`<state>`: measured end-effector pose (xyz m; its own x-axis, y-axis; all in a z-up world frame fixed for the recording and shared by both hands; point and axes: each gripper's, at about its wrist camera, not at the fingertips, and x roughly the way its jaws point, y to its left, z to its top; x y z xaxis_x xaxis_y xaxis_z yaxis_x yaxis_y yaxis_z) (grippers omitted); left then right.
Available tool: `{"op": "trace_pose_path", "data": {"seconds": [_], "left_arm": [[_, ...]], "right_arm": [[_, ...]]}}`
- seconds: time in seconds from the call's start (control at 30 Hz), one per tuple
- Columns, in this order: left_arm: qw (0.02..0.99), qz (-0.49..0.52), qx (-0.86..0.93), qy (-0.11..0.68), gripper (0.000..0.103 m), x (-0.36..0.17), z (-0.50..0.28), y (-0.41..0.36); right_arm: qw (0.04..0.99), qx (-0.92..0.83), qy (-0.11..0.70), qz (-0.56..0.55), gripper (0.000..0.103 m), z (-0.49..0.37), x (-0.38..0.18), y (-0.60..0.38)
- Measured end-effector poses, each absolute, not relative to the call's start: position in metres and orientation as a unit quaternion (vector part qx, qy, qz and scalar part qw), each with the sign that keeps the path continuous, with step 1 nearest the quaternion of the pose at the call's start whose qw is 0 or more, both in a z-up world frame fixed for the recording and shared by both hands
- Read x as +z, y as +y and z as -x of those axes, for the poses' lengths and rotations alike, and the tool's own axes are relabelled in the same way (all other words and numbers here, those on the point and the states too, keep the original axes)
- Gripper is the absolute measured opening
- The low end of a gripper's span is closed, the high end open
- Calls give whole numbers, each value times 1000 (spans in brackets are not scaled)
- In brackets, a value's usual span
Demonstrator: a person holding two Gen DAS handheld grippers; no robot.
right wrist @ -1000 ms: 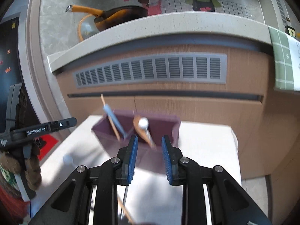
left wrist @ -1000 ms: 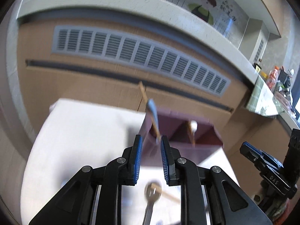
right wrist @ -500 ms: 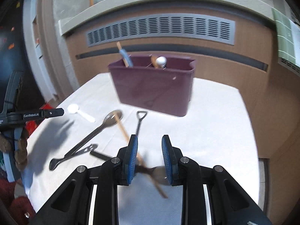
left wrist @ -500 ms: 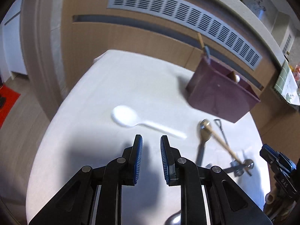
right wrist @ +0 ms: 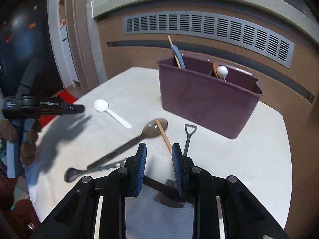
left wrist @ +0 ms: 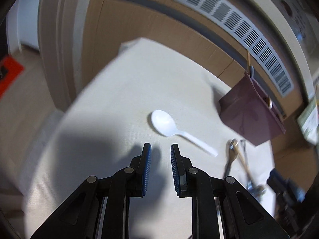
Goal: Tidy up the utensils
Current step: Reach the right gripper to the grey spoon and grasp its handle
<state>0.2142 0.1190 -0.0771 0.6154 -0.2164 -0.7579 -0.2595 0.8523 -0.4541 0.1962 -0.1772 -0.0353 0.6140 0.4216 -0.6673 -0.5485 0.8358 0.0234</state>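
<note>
The table (right wrist: 249, 159) is covered in off-white cloth with a fine ribbed weave. On it the caddy (right wrist: 207, 97) is a plain plum purple; a pale wooden stick (right wrist: 171, 43), a grey-blue handle (right wrist: 178, 56), a brown wooden spoon (right wrist: 215, 70) and a white knob (right wrist: 222, 71) rise from it. The plastic spoon (left wrist: 169, 126) is pure white. The metal spoon (right wrist: 139, 137) is dull silver, the chopstick (right wrist: 164, 136) light tan, the small shovel (right wrist: 189, 137) dark grey. Both grippers are black with ridged blue pads (right wrist: 141, 167). The cabinet (right wrist: 139, 57) is brown woodgrain with a grey slotted vent (right wrist: 209, 26) and a cream counter (right wrist: 179, 0).
</note>
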Motion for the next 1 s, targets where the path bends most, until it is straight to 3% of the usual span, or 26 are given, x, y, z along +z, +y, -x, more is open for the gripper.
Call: {"op": "trace_pose_path", "data": {"seconds": [0.17, 0.33, 0.67, 1.0], "left_arm": [[826, 336, 47, 449, 21, -94, -235, 131], [883, 235, -25, 405, 21, -67, -230, 79], [860, 165, -113, 469, 21, -78, -292, 14], [855, 136, -146, 478, 21, -86, -229, 46]], "right_arm": [[900, 244, 351, 82, 25, -190, -40, -198], [908, 201, 364, 49, 25, -198, -51, -230], [898, 211, 384, 25, 25, -200, -59, -224], [848, 267, 456, -28, 26, -227, -73, -170]]}}
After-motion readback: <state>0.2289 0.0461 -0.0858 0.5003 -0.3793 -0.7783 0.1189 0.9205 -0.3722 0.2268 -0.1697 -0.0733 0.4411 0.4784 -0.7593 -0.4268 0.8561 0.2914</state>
